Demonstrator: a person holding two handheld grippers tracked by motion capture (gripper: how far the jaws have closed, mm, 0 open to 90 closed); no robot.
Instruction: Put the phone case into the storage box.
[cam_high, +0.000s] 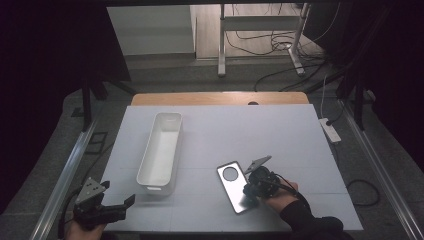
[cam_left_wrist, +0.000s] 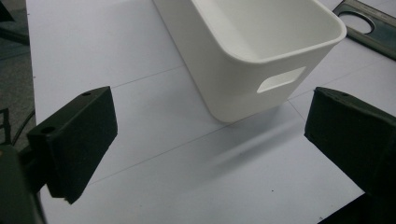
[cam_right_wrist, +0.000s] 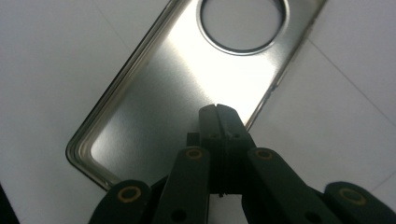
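The person is standing at the near edge of the white table (cam_high: 210, 135), one tool in each hand. The right gripper (cam_high: 248, 194) is pressing down over the near end of a metal plate (cam_high: 235, 186), a flat, shiny piece with a raised rim and a round hole near its far end. In the right gripper view its jaws are sitting tight together, tips (cam_right_wrist: 218, 112) over the brushed face of the plate (cam_right_wrist: 187, 93) close to one long edge. From here I cannot say for sure whether they are pinching that rim or merely resting on the surface; nothing is visible between them, so it looks more like a touch than a grip.

The left gripper (cam_high: 124, 204) is waiting at the near left corner, jaws spread wide apart and holding nothing. In the left gripper view it is facing the short end of the white bin (cam_left_wrist: 261, 51), the end with the handle slot, and a corner of the plate (cam_left_wrist: 369, 25) is peeking in beyond it.

The bin (cam_high: 161, 150) is lying lengthwise left of the plate, well apart from it, and as far as I can see it is bare inside.

My guess is that the plate is meant for the bin. If so, the work is barely beginning: the plate is lying flat on the table, unlifted, and securing it, carrying it across and setting it down are all left to do.
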